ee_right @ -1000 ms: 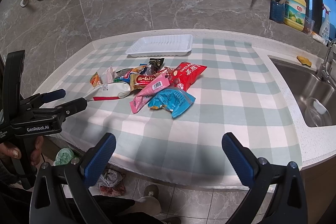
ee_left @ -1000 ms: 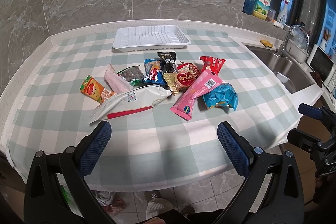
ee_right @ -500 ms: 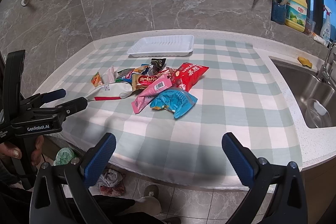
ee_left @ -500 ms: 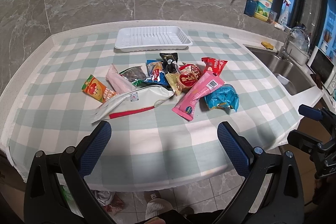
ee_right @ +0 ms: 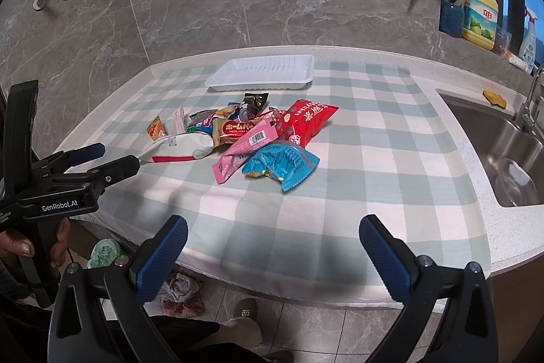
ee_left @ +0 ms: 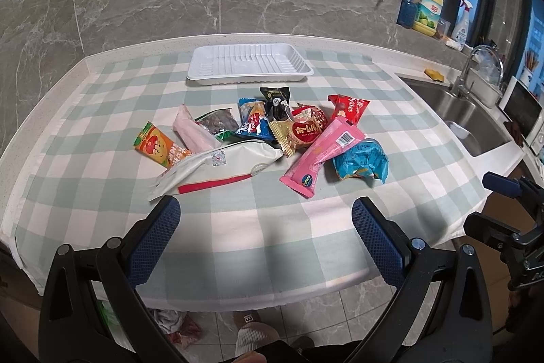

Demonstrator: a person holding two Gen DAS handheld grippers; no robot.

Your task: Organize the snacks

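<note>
Both grippers are hovering over the near edge of the desk [ee_left: 391, 56], which is wearing a green-and-white checked cloth [ee_left: 238, 227]. The left gripper [ee_left: 265, 237] is holding its blue-padded fingers [ee_left: 156, 240] wide apart with nothing between them, and the right gripper [ee_right: 272, 256] is doing the same, its fingers [ee_right: 382, 256] spread and empty. In the right wrist view the left gripper is also showing at the left side, with a hand [ee_right: 40, 240] wrapping its handle below the near left corner of the desk. The snacks are lying in a loose heap in the middle of the desk: a white pack with a red stripe [ee_left: 217, 167] is sitting nearest the near edge on the left, a pink packet [ee_left: 323, 152] is slanting beside it, and a blue bag [ee_left: 362, 162] is touching the pink packet on its right. Behind them a red bag [ee_right: 306, 123] is lying toward the right, a gold-and-red biscuit pack [ee_left: 299, 131] is sitting in the centre, and an orange packet [ee_left: 158, 148] is resting at the left end of the heap. An empty white tray [ee_left: 250, 77] is sitting toward the far edge, apart from the heap. A sink [ee_right: 503, 159] is sitting beyond the right edge.
</note>
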